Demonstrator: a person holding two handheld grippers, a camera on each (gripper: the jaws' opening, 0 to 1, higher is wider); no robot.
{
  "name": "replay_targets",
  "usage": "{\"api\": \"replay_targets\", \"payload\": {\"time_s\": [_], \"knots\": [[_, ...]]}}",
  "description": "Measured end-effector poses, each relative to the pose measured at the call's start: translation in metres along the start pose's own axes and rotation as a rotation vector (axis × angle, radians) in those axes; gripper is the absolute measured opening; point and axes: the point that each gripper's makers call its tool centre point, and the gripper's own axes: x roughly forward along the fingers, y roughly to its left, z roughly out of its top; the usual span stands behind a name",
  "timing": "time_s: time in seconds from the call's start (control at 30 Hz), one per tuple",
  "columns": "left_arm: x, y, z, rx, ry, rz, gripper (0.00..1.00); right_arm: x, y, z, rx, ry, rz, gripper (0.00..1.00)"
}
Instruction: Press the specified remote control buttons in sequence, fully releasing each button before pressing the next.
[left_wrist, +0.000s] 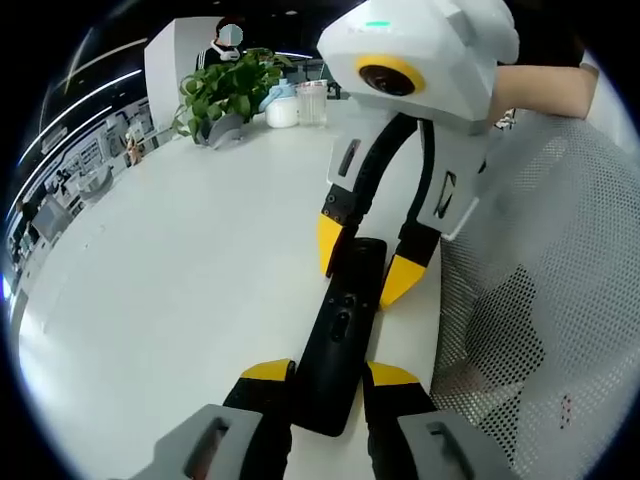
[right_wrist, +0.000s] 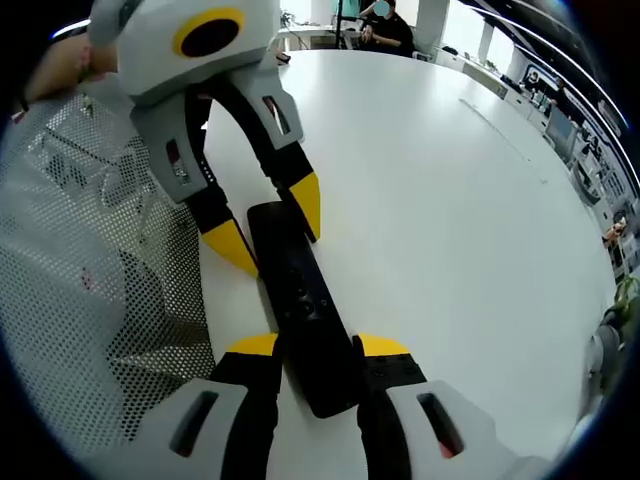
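Note:
A long black remote control (left_wrist: 345, 310) (right_wrist: 300, 285) lies on the white table (left_wrist: 180, 250) (right_wrist: 450, 200), close to the table's edge. My left gripper (left_wrist: 330, 372) (right_wrist: 268, 225) has its yellow-tipped jaws pressed on both sides of one end. My right gripper (left_wrist: 365, 262) (right_wrist: 319, 346) faces it and clamps the opposite end the same way. The remote's buttons face up between the two grippers; which button is which is too small to tell.
A grey mesh chair back (left_wrist: 540, 300) (right_wrist: 90, 250) stands right beside the table edge next to the remote. A green potted plant (left_wrist: 230, 90) and pale containers (left_wrist: 298, 105) sit at the table's far end. A hand (left_wrist: 540, 90) holds the right gripper.

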Motion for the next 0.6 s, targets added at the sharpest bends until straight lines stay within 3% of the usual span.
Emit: {"api": "replay_targets", "payload": {"time_s": [0.2, 0.5, 0.6], "knots": [[0.0, 0.0, 0.001, -0.008, -0.01, 0.003, 0.27, 0.0, 0.0, 0.0, 0.008, -0.011, 0.004, 0.28], [-0.005, 0.005, 0.008, -0.192, 0.012, 0.011, 0.34, 0.001, -0.001, 0.002, 0.005, 0.002, 0.006, 0.26], [-0.018, 0.02, 0.026, -0.216, -0.074, 0.063, 0.37, 0.0, -0.002, 0.002, 0.002, -0.003, 0.008, 0.25]]}}
